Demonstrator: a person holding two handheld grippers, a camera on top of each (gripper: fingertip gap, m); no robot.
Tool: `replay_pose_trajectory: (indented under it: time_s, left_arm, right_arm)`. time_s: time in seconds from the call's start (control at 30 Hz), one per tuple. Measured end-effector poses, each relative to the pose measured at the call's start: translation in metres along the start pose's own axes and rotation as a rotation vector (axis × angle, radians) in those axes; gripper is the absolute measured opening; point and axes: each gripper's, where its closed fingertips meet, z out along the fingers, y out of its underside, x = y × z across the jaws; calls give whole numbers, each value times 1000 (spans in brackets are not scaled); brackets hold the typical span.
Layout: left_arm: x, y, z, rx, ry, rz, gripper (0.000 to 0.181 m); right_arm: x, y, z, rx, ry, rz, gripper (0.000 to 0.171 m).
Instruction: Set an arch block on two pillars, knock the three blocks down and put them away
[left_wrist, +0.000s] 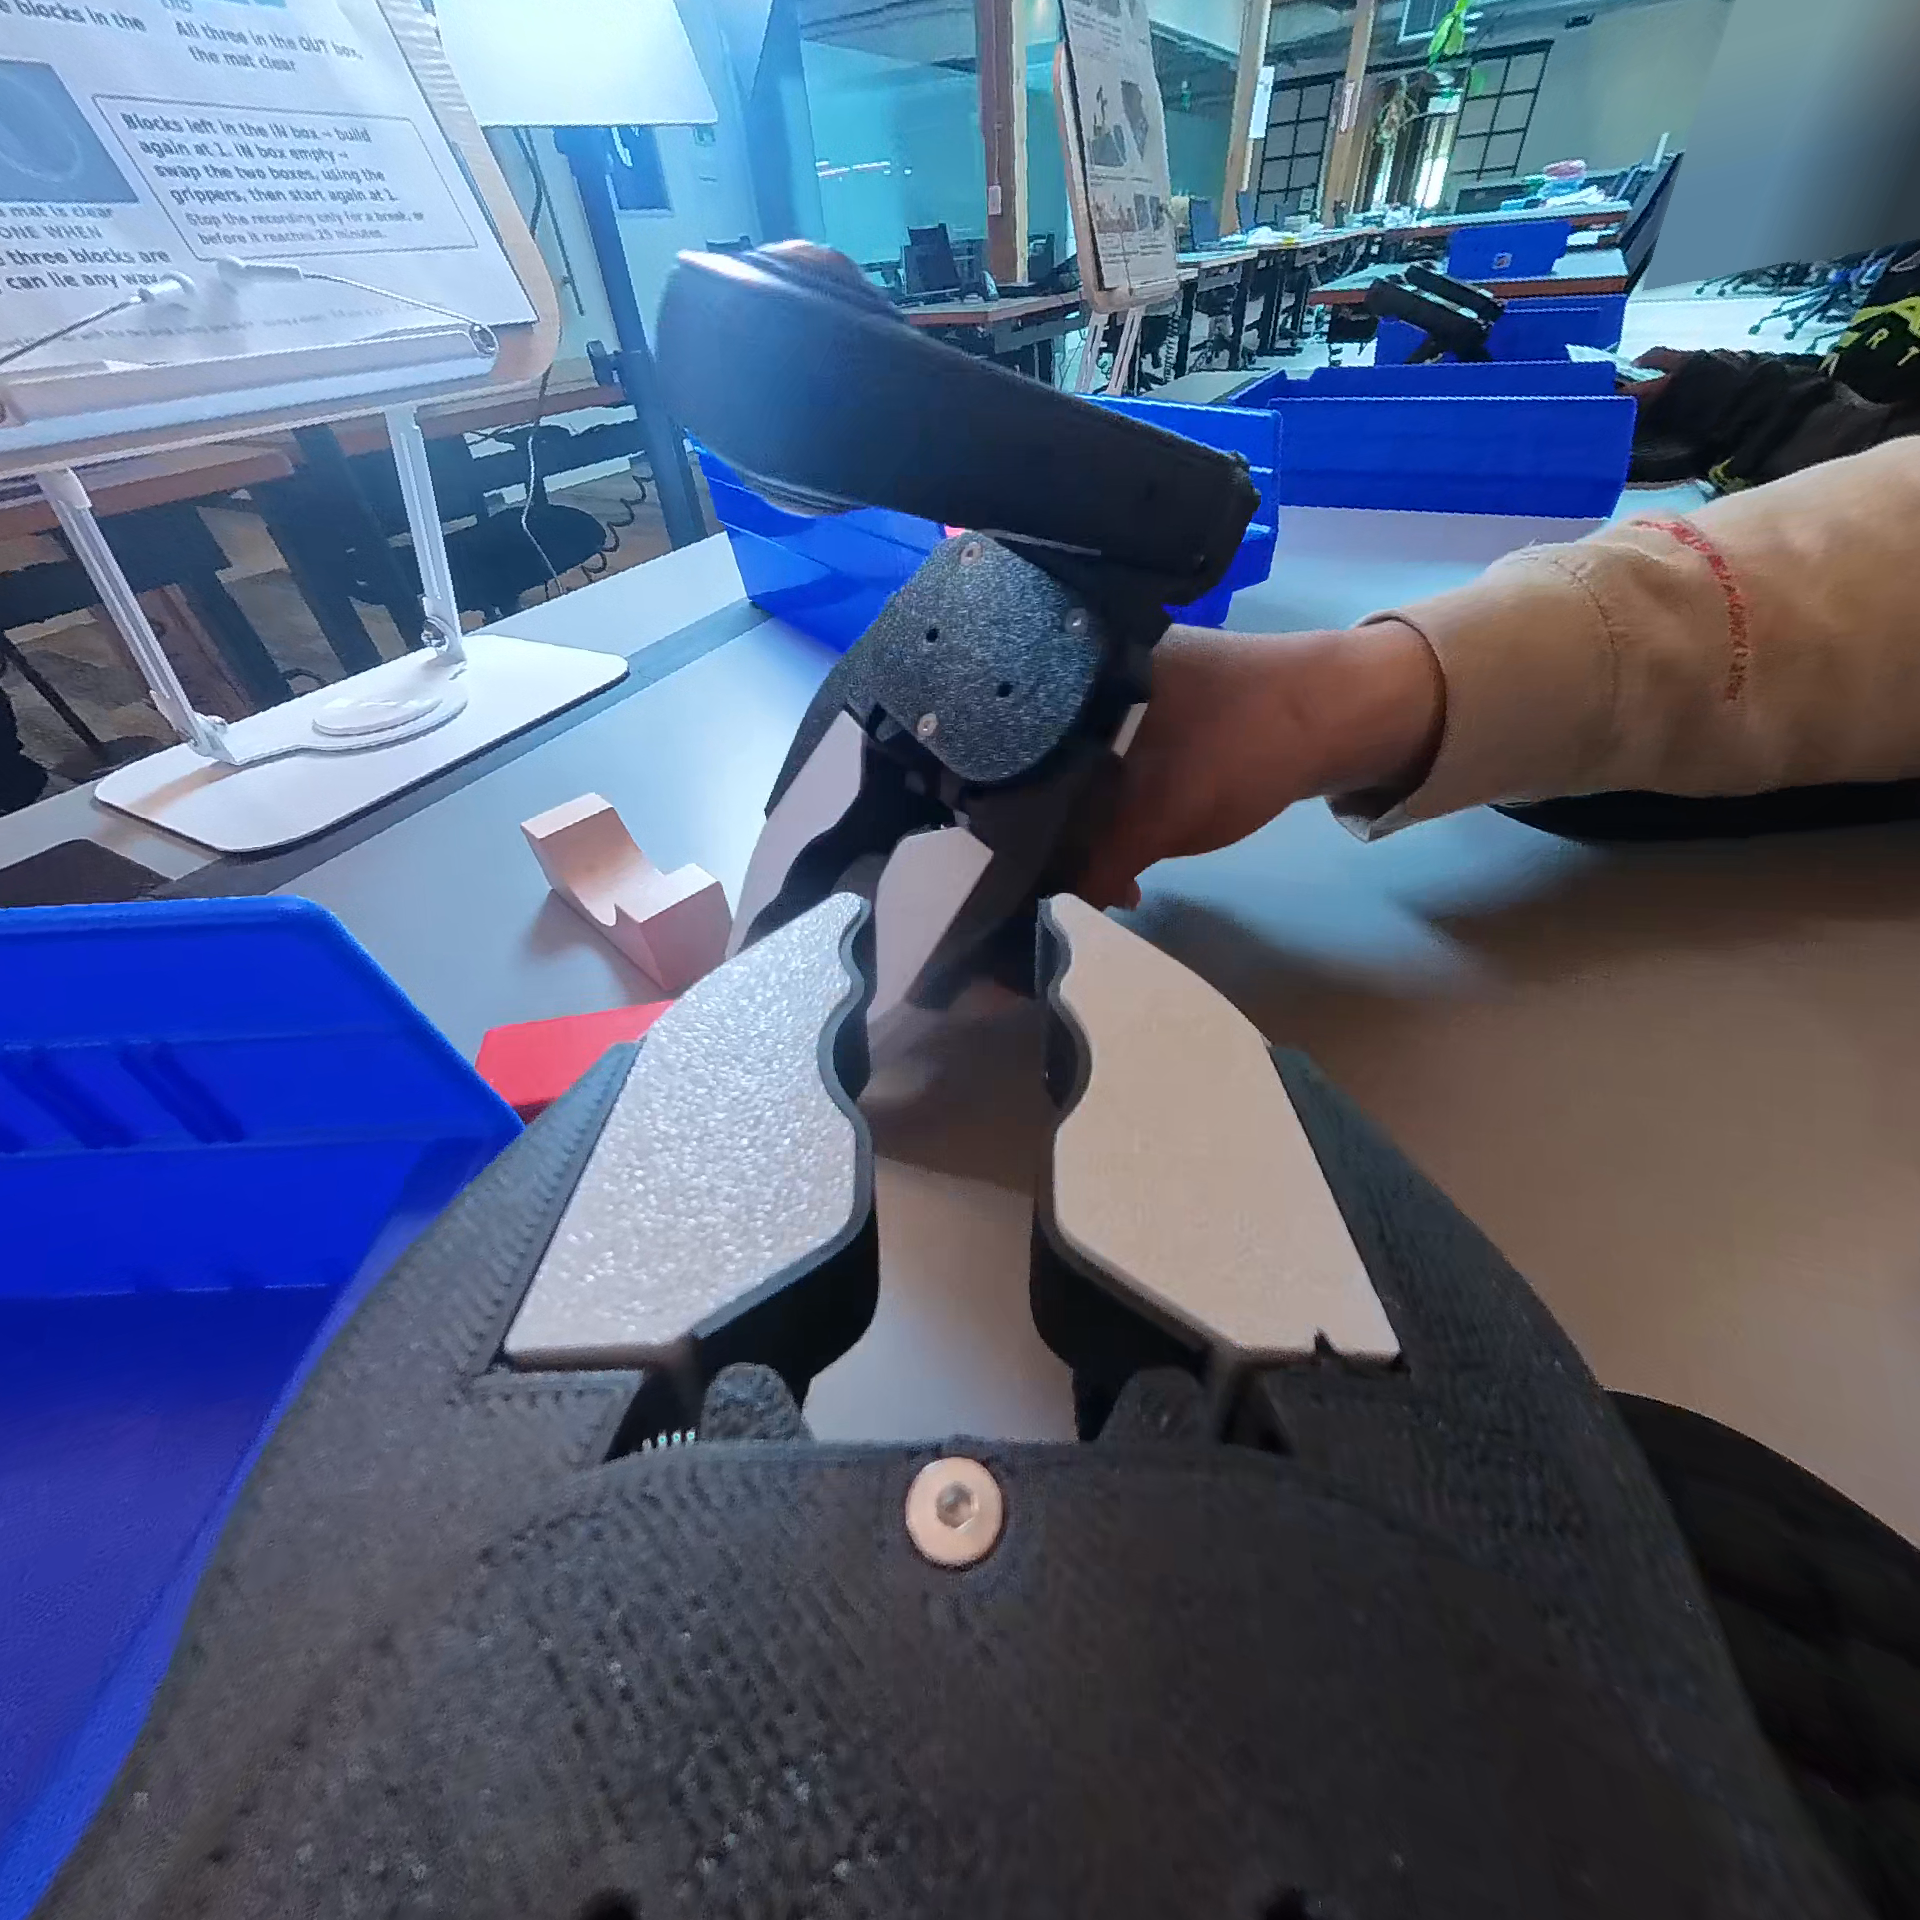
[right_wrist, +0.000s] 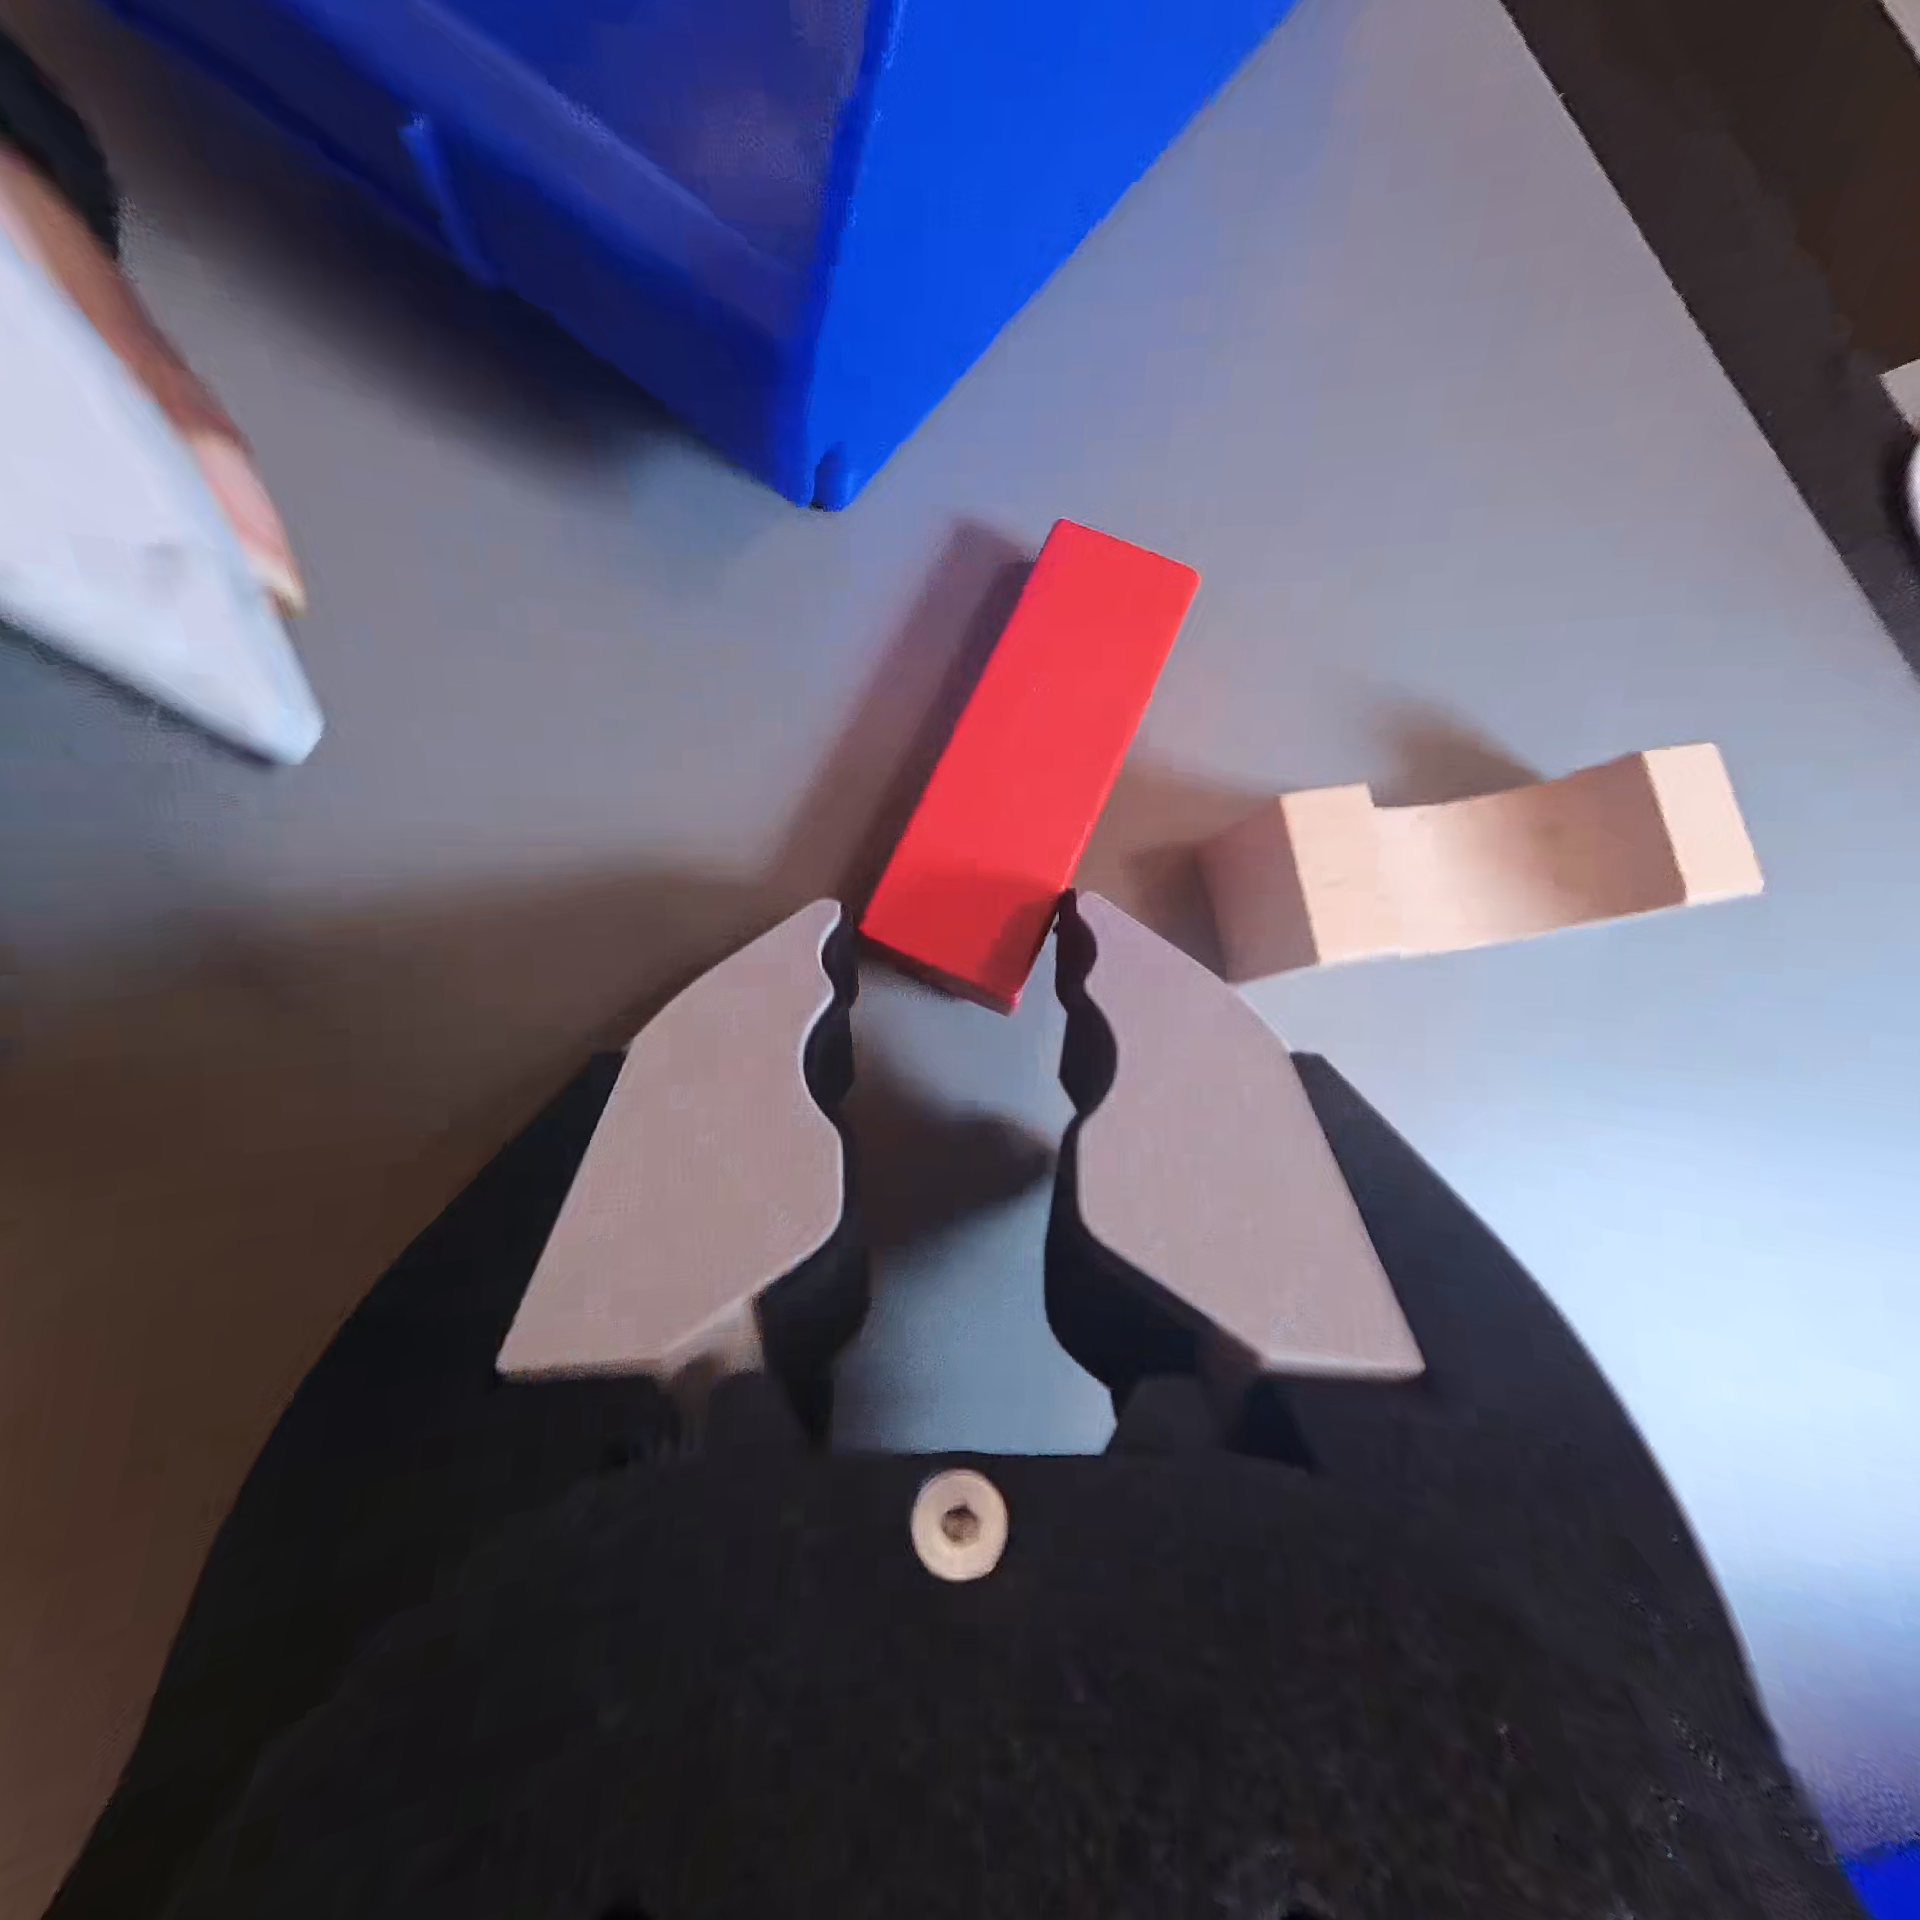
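Straddling red block (right_wrist: 1023, 769) end: right claw (right_wrist: 956, 920), parted, tips beside it | left claw (left_wrist: 951, 925) parted, empty | arch block (right_wrist: 1475, 862) on its side on surface (right_wrist: 1455, 468), near blue bin (right_wrist: 883, 208)

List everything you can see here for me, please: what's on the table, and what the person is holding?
Red block: one, red, flat on the grey table, its near end between the right gripper's tips.
Arch block: one, pale wood, on its side beside the red block.
Bin: one, blue, close to the left gripper; more blue bins farther back.
Stand: one, white, holding a printed sheet.
Left gripper: grey fingers, open, empty.
Right gripper: grey fingers, open around the red block's end.
Hand: one, beige sleeve, holding the right gripper.
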Motion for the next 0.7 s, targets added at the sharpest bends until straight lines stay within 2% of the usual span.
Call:
replay_pose_trajectory:
  time_s: [0.13, 0.27, 0.5, 0.7]
  left_arm:
    - [3, -1, -1, 2, 6, 13, 30]
    - [3, -2, -1, 3, 2, 28, 29]
    - [3, 3, 2, -14, 0, 36, 29]
    - [-1, 5, 2, -22, -15, 34, 28]
  right_arm:
    - [1, 6, -39, 78, 20, -79, 36]
    - [31, 7, -93, 173, 200, -103, 36]
    - [103, 21, -182, 292, 568, -9, 36]
    - [158, 65, -215, 253, 732, 162, 36]
